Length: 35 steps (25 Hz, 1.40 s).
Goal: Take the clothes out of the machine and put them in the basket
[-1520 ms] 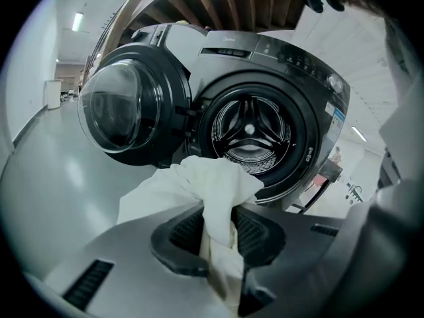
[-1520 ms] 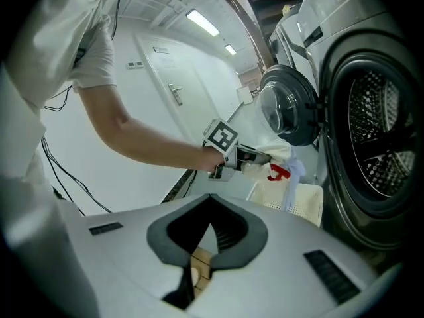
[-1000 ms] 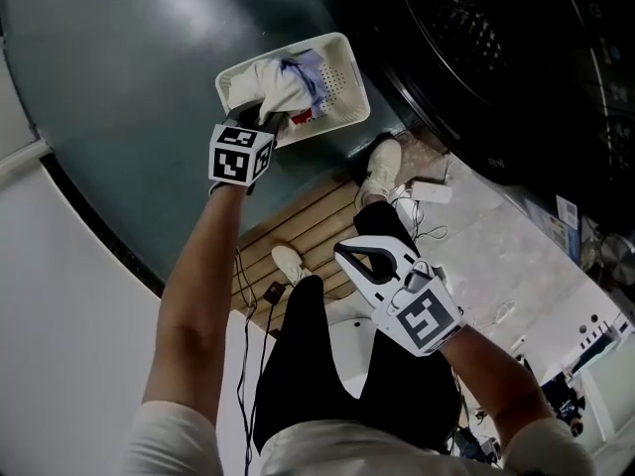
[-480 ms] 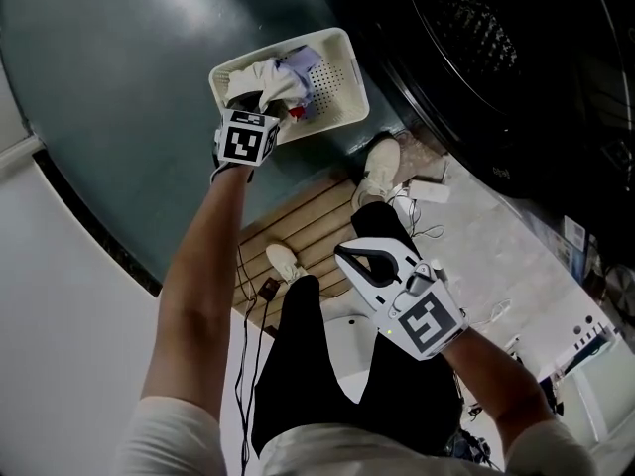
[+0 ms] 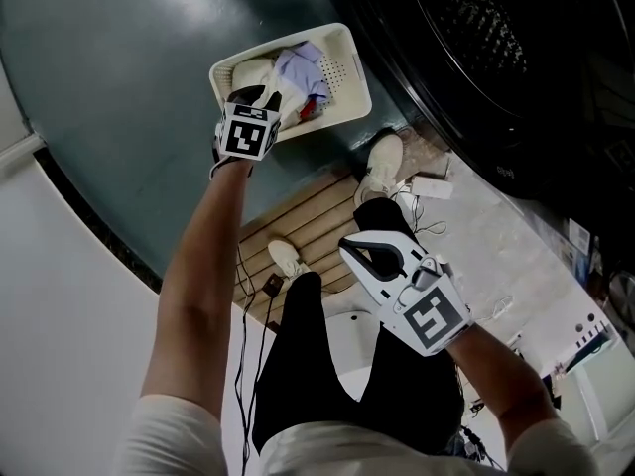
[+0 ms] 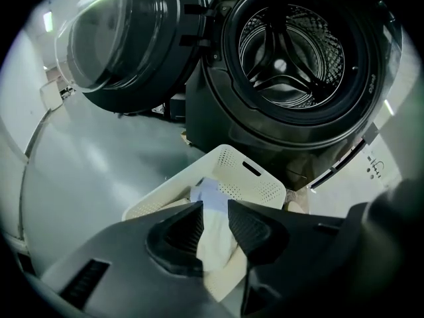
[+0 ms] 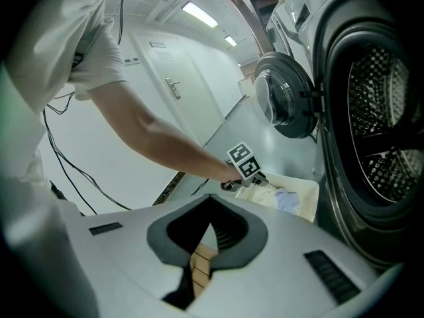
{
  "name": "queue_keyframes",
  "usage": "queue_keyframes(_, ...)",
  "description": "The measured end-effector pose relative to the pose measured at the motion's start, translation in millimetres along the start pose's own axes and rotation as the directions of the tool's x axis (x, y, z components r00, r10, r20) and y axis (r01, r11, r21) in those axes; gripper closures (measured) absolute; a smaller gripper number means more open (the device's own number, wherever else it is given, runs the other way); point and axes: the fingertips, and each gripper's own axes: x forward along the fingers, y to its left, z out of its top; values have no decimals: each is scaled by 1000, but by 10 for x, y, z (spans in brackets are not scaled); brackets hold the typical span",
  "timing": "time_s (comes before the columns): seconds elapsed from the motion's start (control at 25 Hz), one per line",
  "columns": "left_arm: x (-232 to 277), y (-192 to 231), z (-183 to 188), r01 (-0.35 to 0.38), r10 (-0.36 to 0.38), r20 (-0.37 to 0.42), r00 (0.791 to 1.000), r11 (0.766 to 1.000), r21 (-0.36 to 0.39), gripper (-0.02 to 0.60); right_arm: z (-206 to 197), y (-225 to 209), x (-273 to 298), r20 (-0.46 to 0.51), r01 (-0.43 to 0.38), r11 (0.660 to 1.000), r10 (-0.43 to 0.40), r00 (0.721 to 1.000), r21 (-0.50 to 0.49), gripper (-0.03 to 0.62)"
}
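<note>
A white perforated basket (image 5: 344, 50) stands on the grey floor in front of the washing machine's open drum (image 5: 476, 28). It holds a white cloth (image 5: 256, 71) and a lavender garment (image 5: 298, 67). My left gripper (image 5: 262, 102) points down into the basket's near-left corner. In the left gripper view its pads (image 6: 248, 227) press a fold of the white cloth (image 6: 215, 244), with the basket (image 6: 255, 177) and the empty drum (image 6: 291, 52) beyond. My right gripper (image 5: 349, 250) hangs over the person's legs, shut and empty. In the right gripper view its tips (image 7: 211, 204) meet over the wooden mat.
The machine's round door (image 6: 126, 38) hangs open to the left of the drum. A wooden slat mat (image 5: 308, 216), the person's white shoes (image 5: 382, 162), a small white device (image 5: 432, 186) and trailing cables (image 5: 243, 296) lie on the floor.
My left gripper has sunk into the basket with the white cloth, which now lies lower among the clothes. The right gripper has stayed where it was.
</note>
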Motion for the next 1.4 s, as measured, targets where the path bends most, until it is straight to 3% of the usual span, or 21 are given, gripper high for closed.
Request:
queue_keyframes(0.56,-697,-55,13,31,-30,57,998,999,-25,440,238,360,25,56,21,999,-19,998,-44,591)
queue_keyframes(1.0,-1790,-335,-33,80,-74,155,985,996,-30,375,515,802,-144,85,59,993,-50,995,-106,591)
queue_keyframes(1.2,-2491,-677,12,135,-135,210,968,991,16,348,649,1036,-279,128,80,988,-63,990,-133,589)
queue_keyframes(1.4,-3343,-1091,71,204,-211,283,936,977,55,348,816,1335,-511,138,95,989,-80,987,-111,589)
